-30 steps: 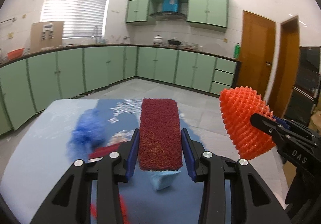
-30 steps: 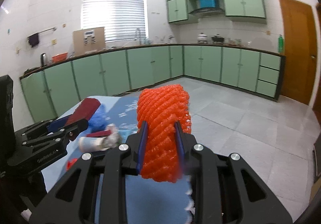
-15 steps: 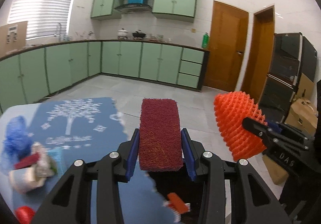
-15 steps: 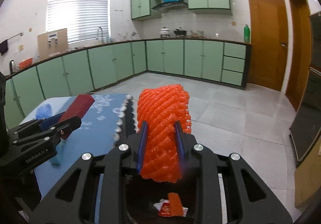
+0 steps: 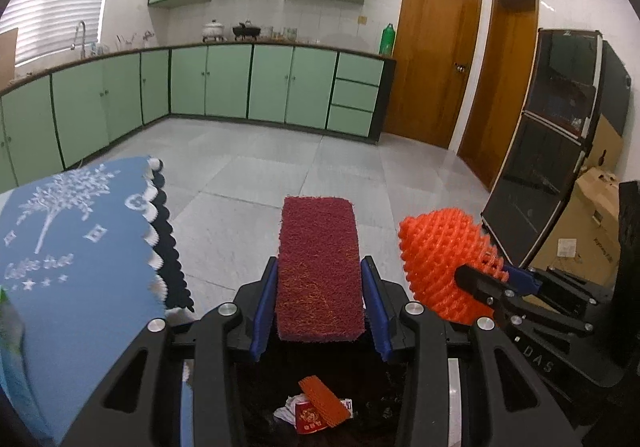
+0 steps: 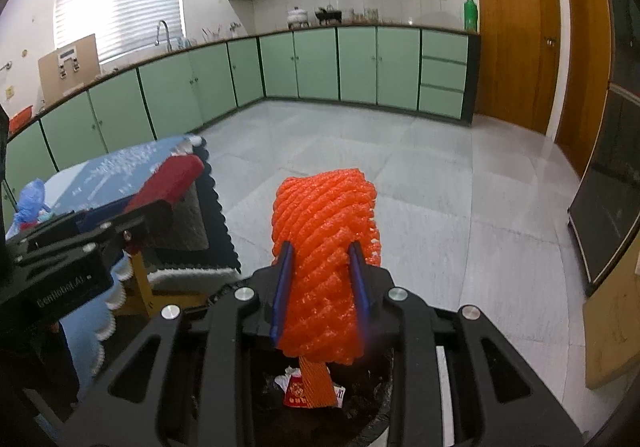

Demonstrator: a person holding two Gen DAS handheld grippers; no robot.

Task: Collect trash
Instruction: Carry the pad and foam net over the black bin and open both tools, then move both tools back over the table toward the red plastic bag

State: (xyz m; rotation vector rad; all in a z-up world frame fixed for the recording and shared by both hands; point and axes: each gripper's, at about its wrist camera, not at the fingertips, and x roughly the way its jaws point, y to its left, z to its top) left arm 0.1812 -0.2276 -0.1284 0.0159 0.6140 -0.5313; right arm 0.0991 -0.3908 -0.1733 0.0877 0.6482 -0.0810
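Left wrist view shows "DAS" printed on your right gripper (image 5: 486, 279) off to the right of your fingers, and the right wrist view reads "GenRobot.AI" on your left gripper (image 6: 160, 207). Your left gripper (image 5: 320, 287) is clamped on a dark red scouring pad (image 5: 318, 267) that stands up between its blue pads and juts well past the fingertips. Your right gripper (image 6: 320, 279) pinches an orange foam fruit net (image 6: 324, 247), its jaws having just eased apart a little, though both pads are against the mesh. Directly beneath both sets of fingers sits a black-lined trash bin (image 6: 372, 399) holding a red wrapper (image 5: 308, 415) and an orange mesh scrap (image 5: 324, 401). Left of your fingers lies a blue tablecloth (image 5: 72, 271) with a white tree print and scalloped edge.
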